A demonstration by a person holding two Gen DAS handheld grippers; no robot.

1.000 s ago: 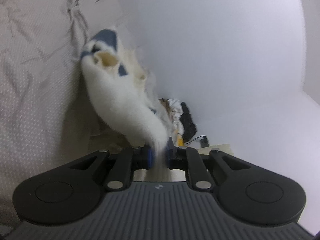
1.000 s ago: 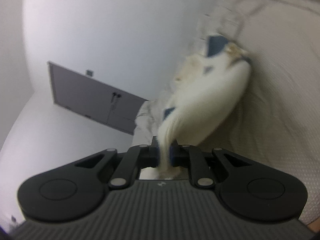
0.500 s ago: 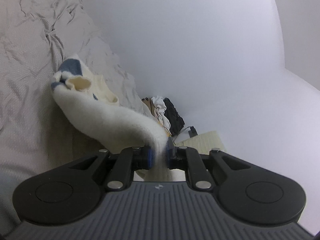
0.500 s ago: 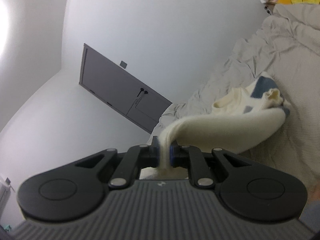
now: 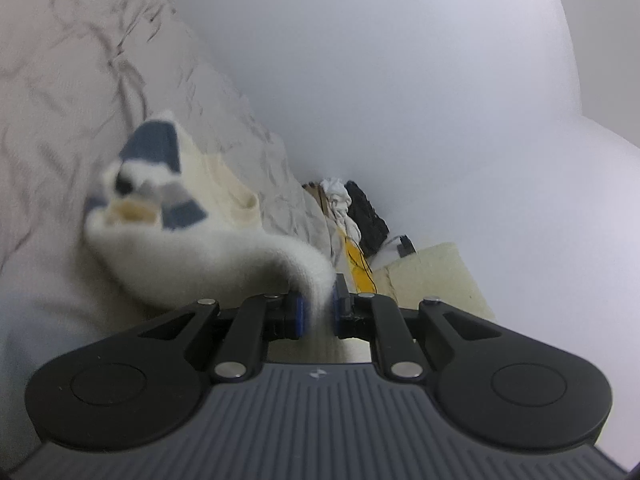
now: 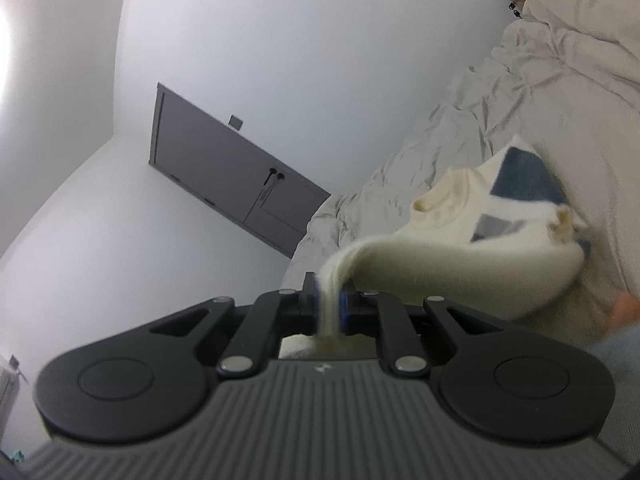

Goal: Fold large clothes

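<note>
Two claws, both pinched tight on same cream sweater (image 5: 192,256). Left claw (image 5: 317,312) grips one bunched edge; right claw (image 6: 330,312) grips other bunched edge. Sweater (image 6: 440,264) hangs between them, sagging over bed (image 5: 60,120), blue patches near far end, blurry. Crumpled beige sheet (image 6: 540,100) covers bed. Pile of clothes (image 5: 344,212) by wall past bed. Grey door (image 6: 224,172) in right view. No boxes or baskets seen.
</note>
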